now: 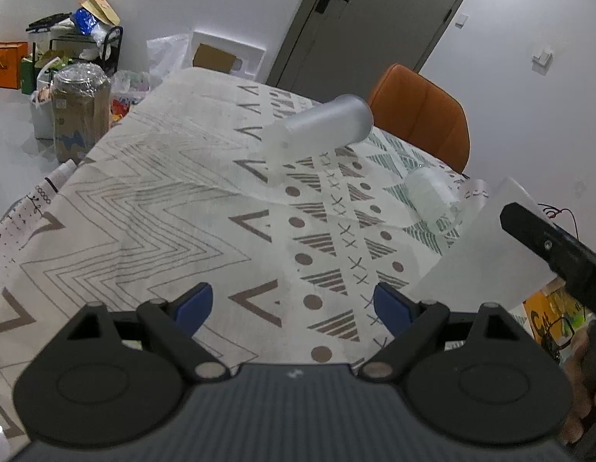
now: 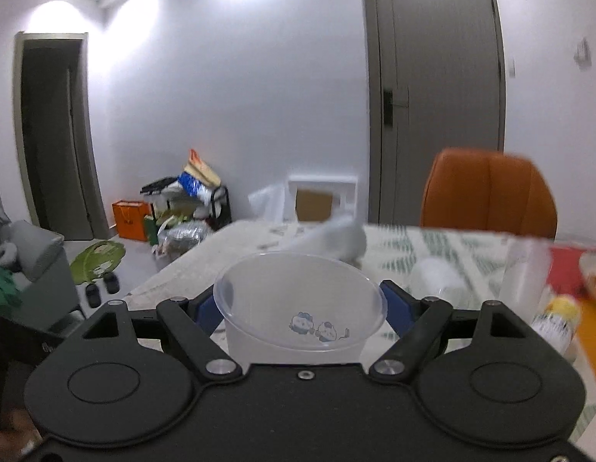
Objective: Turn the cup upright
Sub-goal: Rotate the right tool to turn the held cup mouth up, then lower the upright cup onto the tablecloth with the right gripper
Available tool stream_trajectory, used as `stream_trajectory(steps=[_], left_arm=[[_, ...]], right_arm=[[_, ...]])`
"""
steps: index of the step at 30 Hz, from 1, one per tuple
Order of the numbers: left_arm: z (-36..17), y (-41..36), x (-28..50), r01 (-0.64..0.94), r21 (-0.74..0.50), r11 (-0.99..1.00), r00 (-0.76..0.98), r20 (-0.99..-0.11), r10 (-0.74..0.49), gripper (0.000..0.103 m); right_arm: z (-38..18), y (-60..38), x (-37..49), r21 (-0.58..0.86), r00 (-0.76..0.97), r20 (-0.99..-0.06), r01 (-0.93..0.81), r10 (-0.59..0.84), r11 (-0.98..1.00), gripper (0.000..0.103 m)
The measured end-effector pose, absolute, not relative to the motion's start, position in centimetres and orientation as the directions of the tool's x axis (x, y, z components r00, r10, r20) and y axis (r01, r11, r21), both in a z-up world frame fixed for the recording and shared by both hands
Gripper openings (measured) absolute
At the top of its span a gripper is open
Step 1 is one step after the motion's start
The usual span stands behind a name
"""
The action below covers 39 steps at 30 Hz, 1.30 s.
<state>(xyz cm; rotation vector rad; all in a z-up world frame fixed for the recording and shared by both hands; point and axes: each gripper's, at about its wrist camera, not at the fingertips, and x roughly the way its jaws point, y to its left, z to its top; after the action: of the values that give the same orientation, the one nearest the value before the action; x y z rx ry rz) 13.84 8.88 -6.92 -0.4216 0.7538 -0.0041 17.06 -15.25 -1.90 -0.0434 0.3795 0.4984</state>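
Observation:
My right gripper [image 2: 299, 308] is shut on a translucent plastic cup [image 2: 298, 300] with a small blue cartoon print, its open mouth facing up and forward, held above the table. In the left wrist view this cup [image 1: 486, 246] shows at the right edge with the right gripper's black finger across it. My left gripper [image 1: 294, 304] is open and empty above the patterned tablecloth [image 1: 163, 208]. A frosted cup [image 1: 317, 127] lies on its side at the table's far middle. A second clear cup [image 1: 432, 196] lies on its side nearer the right.
An orange chair [image 1: 421, 111] stands at the far table edge. A tall clear container [image 2: 525, 277], a small yellow-topped bottle [image 2: 555, 319] and a red item sit at the right. Bags, boxes and a wrapped cylinder [image 1: 80, 115] crowd the floor at left.

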Motion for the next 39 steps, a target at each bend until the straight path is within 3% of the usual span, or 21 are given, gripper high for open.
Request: stream_trajectory(steps=[7, 21, 27, 32, 39], left_arm=[[-6.7, 8.8, 12.9, -0.16, -0.361, 0.919, 0.745, -0.655, -0.128, 0.09], [-7.5, 8.1, 12.4, -0.191, -0.335, 0.923, 0.742, -0.665, -0.088, 0.09], [-7.2, 7.8, 12.3, -0.184, -0.323, 0.928, 0.747, -0.66, -0.081, 0.09], [-6.5, 7.3, 12.2, -0.172, -0.313, 0.934, 0.754, -0.652, -0.08, 0.09], [-4.2, 6.2, 10.6, -0.132, -0.285, 0.949, 0.795, -0.602, -0.07, 0.094]], right_arm=[[-2.9, -15.1, 15.8, -0.041, 0.849, -0.307, -0.464, 0.431, 0.885, 0.08], [-4.5, -15.1, 13.6, -0.096, 0.852, -0.299, -0.475, 0.43, 0.875, 0.083], [-4.7, -15.3, 13.8, -0.061, 0.846, -0.327, -0.465, 0.422, 0.883, 0.089], [-4.3, -15.8, 13.7, -0.036, 0.838, -0.336, -0.467, 0.429, 0.884, 0.1], [-2.8, -17.9, 12.3, 0.062, 0.796, -0.366, -0.495, 0.481, 0.867, 0.103]])
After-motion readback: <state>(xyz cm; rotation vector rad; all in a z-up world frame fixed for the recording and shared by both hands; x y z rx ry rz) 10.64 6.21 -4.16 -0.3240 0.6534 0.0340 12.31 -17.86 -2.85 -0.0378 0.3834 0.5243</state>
